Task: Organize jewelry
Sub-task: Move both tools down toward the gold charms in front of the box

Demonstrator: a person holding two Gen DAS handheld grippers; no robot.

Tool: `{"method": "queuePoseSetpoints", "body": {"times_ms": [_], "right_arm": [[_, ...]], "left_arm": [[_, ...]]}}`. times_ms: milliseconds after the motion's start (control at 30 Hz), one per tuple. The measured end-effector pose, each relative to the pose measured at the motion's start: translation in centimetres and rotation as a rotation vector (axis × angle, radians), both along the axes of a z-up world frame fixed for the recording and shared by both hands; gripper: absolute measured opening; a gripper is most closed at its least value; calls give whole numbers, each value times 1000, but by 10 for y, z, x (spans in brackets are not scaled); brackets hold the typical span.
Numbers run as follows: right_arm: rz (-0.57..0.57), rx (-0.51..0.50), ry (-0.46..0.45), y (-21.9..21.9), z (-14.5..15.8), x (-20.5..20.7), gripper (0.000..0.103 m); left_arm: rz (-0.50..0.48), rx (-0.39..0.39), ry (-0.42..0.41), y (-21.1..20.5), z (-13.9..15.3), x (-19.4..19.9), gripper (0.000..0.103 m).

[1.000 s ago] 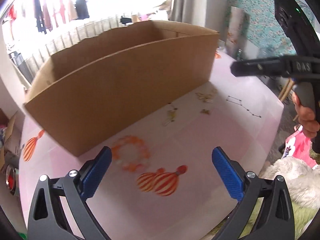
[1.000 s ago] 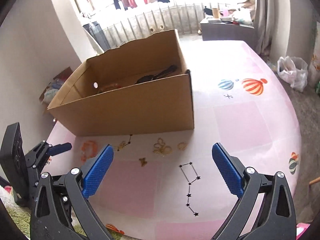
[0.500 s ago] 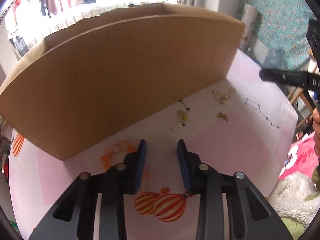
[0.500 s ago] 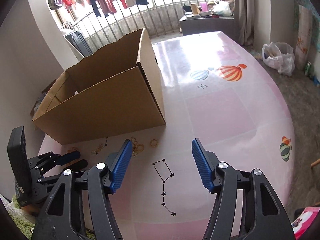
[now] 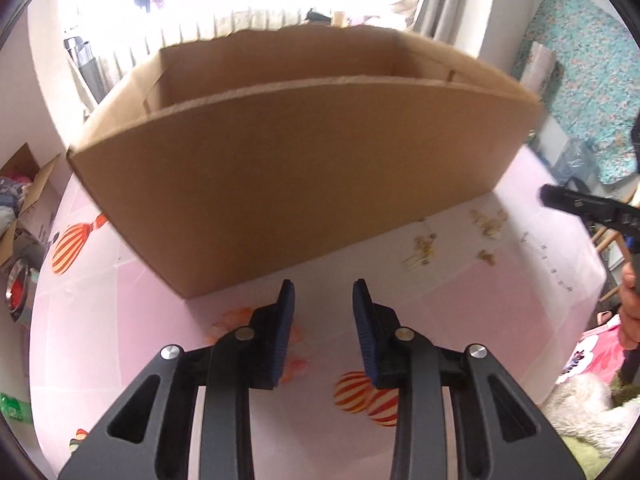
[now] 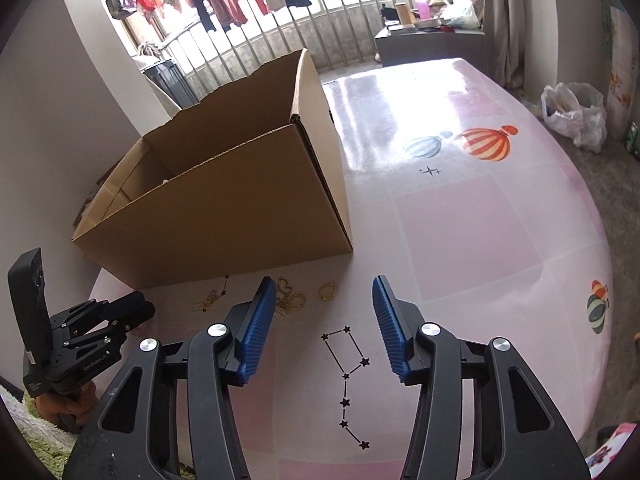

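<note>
An open cardboard box (image 5: 304,168) stands on the pink table (image 6: 480,232); it also shows in the right wrist view (image 6: 224,216). Small gold jewelry pieces (image 6: 292,296) and a gold ring (image 6: 327,291) lie in front of the box, also seen in the left wrist view (image 5: 486,224). An orange beaded bracelet (image 5: 236,318) lies under my left gripper (image 5: 323,312), partly hidden by its left finger. The left jaws stand narrowly apart with nothing between them. My right gripper (image 6: 324,320) is open above the table, close to the gold pieces.
The table carries printed balloons (image 6: 486,142) and a star pattern (image 6: 346,364). A white plastic bag (image 6: 574,118) sits beyond the table's right edge. Another cardboard box (image 5: 24,196) stands on the floor to the left.
Both grippers have narrowed their jaws, the left far more. The left gripper has moved forward over the orange bracelet. The right has moved right and closer to the gold pieces.
</note>
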State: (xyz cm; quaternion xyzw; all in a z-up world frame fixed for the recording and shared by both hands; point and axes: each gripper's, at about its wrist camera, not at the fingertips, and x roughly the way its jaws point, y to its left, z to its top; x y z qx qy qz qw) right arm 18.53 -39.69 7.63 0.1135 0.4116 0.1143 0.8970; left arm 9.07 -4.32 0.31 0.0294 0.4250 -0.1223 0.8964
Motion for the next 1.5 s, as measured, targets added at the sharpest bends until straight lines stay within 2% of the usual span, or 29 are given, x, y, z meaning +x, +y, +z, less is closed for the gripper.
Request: {"method": "queuePoseSetpoints", "body": {"times_ms": [200,367,467,567,833,967,1067,1167,1300,1467,1500], "right_arm": [[105,-20,3,28,-5,1,20],[167,-104,8,53,-14,8,17],[178,-147,10,60,-19,17,13],[187,-161,51,60,-29,23,4],[203,-120,108,47,-27,6,5],[170,-98,51,41,-14,18,11],[158,-116,28,42,-15,36,14],[167,-131,61,45,-26,47,14],[185,-165,78,48,-26,37,14],[166,-115,106,38,-21,28,14],[160,-102,102,35,-19,31,18]], "left_arm": [[-122,10,-22,-32,3,-1,31],[-178,71,-40,-56,1,8,31],[-186,74,-33,-61,-4,14,31],[-194,75,-20,-62,-8,15,31],[-200,70,15,-55,-13,9,30],[-195,57,14,-54,-14,9,30],[-190,56,13,-52,-14,8,30],[-183,58,11,-48,-13,5,30],[-179,54,8,-44,-13,3,30],[-202,25,-10,-42,-12,5,30],[-206,26,-18,-41,-11,5,30]]}}
